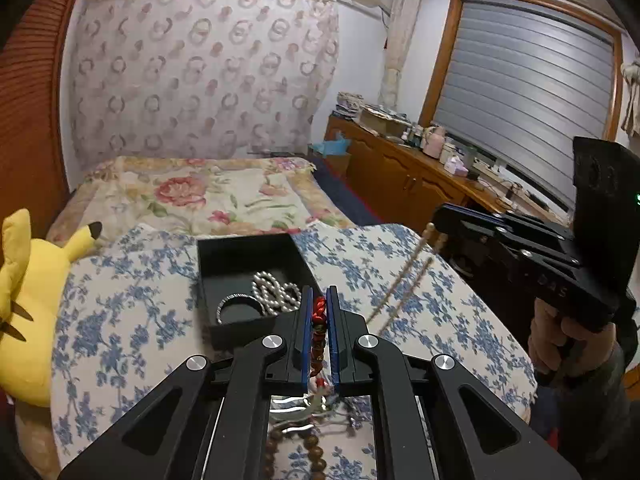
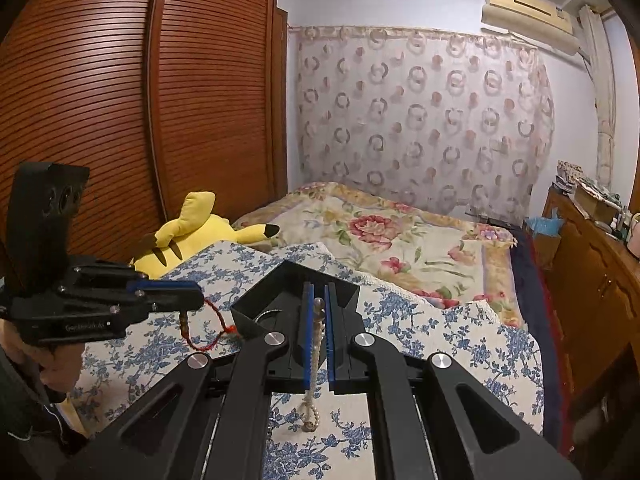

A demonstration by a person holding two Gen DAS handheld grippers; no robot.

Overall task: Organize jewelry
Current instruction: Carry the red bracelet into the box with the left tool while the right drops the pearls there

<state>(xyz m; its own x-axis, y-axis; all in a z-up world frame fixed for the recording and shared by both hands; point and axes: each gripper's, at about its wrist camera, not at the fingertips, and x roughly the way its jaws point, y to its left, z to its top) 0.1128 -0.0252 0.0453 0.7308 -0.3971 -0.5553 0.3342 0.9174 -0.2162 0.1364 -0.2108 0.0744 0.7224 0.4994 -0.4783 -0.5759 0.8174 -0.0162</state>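
My left gripper [image 1: 320, 292] is shut on a red cord bracelet with brown beads [image 1: 318, 336], held above the near edge of a black jewelry box [image 1: 240, 256]. The box holds a pearl strand [image 1: 272, 292] and a silver bangle [image 1: 236, 304]. My right gripper [image 2: 318, 290] is shut on a cream bead necklace [image 2: 316, 356] that hangs down to the blue floral cloth [image 2: 440, 332]. In the left wrist view the right gripper [image 1: 440, 216] holds the necklace [image 1: 400, 284] to the right of the box. In the right wrist view the left gripper [image 2: 196, 300] dangles the red bracelet [image 2: 208, 332].
A wooden bead bracelet [image 1: 296, 452] and a silver piece [image 1: 296, 404] lie on the blue floral cloth [image 1: 132, 292] under my left gripper. A yellow plush toy [image 1: 28, 300] sits at the left. A floral bedspread [image 1: 208, 196] lies behind, a wooden cabinet [image 1: 400, 172] at the right.
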